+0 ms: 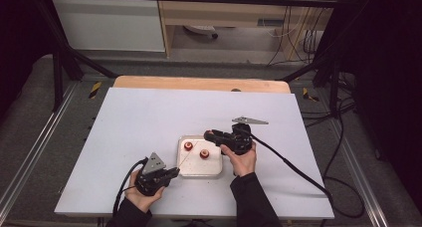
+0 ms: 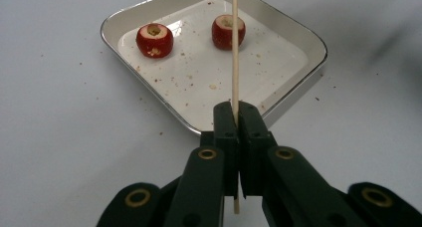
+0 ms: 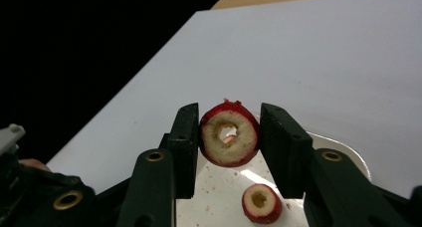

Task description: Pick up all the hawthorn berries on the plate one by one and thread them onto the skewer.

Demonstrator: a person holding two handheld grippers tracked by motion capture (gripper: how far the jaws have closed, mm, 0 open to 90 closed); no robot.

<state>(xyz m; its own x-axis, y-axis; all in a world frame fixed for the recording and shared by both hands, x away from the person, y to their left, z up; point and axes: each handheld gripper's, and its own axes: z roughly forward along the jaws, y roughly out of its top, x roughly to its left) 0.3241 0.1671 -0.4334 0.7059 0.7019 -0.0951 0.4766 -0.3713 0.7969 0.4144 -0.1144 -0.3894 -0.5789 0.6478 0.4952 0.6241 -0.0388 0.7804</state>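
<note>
Right claw (image 3: pixel 229 137) grips fruit (image 3: pixel 229 140) above tray (image 3: pixel 343 155).

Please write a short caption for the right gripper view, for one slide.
Right gripper clamps a cored red fruit above the white tray, where another cored fruit lies.

Red-skinned, pale-fleshed fruit pieces (image 2: pixel 155 40) on a white tray (image 2: pixel 298 82) — tan skewer (image 2: pixel 235 48), black gripper (image 2: pixel 237 122).

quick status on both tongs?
Left tongs: closed on the wooden skewer.
Right tongs: closed on a cored red fruit, above the tray.
</note>
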